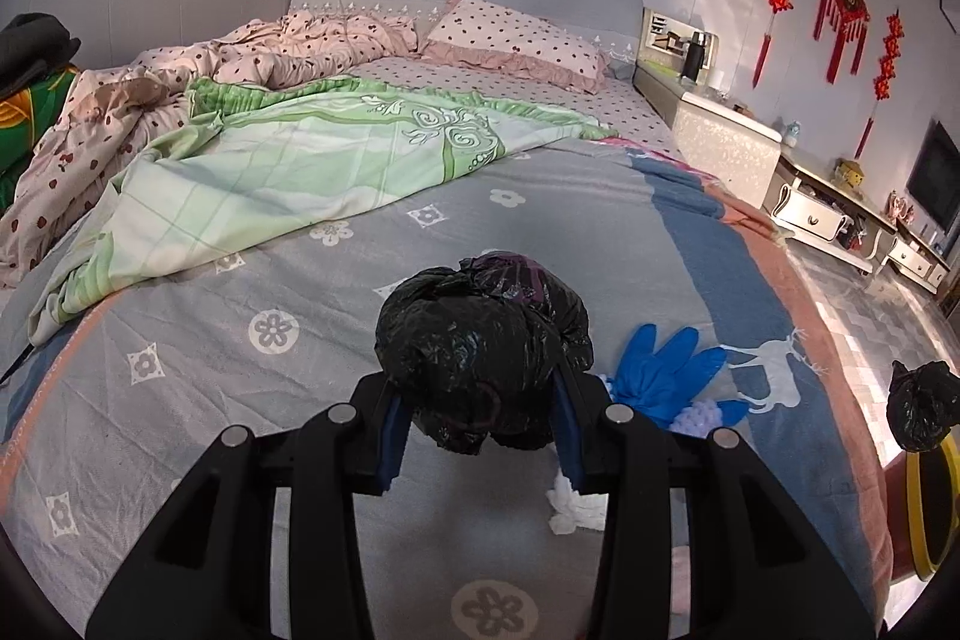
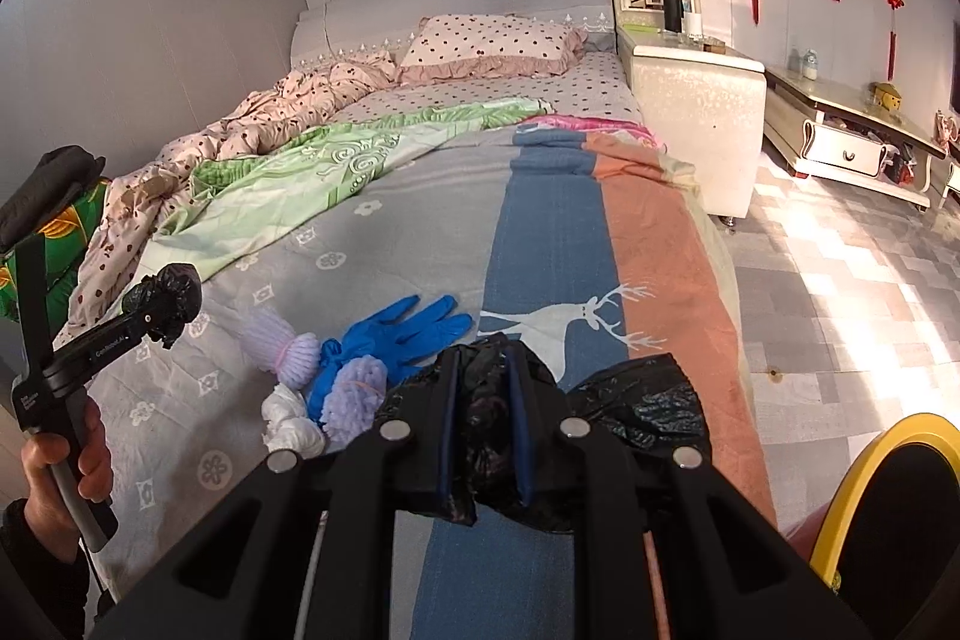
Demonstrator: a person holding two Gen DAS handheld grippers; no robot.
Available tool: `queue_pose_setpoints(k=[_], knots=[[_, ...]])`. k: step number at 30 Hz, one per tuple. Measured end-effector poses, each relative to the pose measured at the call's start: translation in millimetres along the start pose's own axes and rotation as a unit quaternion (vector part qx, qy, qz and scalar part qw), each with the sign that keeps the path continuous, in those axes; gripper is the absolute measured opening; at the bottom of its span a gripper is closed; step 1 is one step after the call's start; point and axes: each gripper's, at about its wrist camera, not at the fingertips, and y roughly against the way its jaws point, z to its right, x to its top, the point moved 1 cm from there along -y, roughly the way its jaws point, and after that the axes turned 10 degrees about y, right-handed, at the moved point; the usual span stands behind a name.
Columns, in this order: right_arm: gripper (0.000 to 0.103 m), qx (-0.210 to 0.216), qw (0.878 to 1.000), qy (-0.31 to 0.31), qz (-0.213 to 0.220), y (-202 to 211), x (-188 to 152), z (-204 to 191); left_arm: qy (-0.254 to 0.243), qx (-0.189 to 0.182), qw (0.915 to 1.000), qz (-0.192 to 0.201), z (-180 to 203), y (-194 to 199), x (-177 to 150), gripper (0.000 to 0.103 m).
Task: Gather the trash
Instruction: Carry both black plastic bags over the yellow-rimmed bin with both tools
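Note:
My left gripper (image 1: 480, 388) is shut on a crumpled black plastic bag (image 1: 474, 334) and holds it above the bed; it also shows at the left of the right wrist view (image 2: 171, 295). My right gripper (image 2: 483, 388) is shut on a second black plastic bag (image 2: 636, 409), held over the bed's near edge; it shows at the right edge of the left wrist view (image 1: 921, 400). On the bedspread lie a blue glove (image 2: 396, 334), purple foam netting (image 2: 288, 346), a purple fluffy lump (image 2: 354, 394) and a white tissue wad (image 2: 294, 427).
A yellow-rimmed bin (image 2: 870, 466) stands on the floor at the lower right, beside the bed (image 2: 420, 232). A green quilt (image 1: 288, 160) and pink bedding lie further back. A white nightstand (image 2: 696, 100) and low cabinets line the right wall.

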Motion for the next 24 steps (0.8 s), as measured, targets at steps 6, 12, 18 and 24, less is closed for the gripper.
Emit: queue_pose_setpoints(k=[6,12,18,24], knots=[[0.014,-0.006,0.999,0.0,0.033,54,5,3,-0.02,-0.024,0.9992,0.025,40,48,0,0.038],[0.014,-0.019,0.998,-0.009,0.063,103,2,20,-0.039,-0.058,0.9967,0.041,86,87,-3,0.038],[0.014,-0.045,0.995,-0.017,0.09,146,-2,44,-0.061,-0.095,0.9925,0.049,137,117,-10,0.038],[0.014,-0.076,0.99,-0.036,0.112,186,-3,78,-0.081,-0.129,0.9874,0.043,189,136,-20,0.038]])
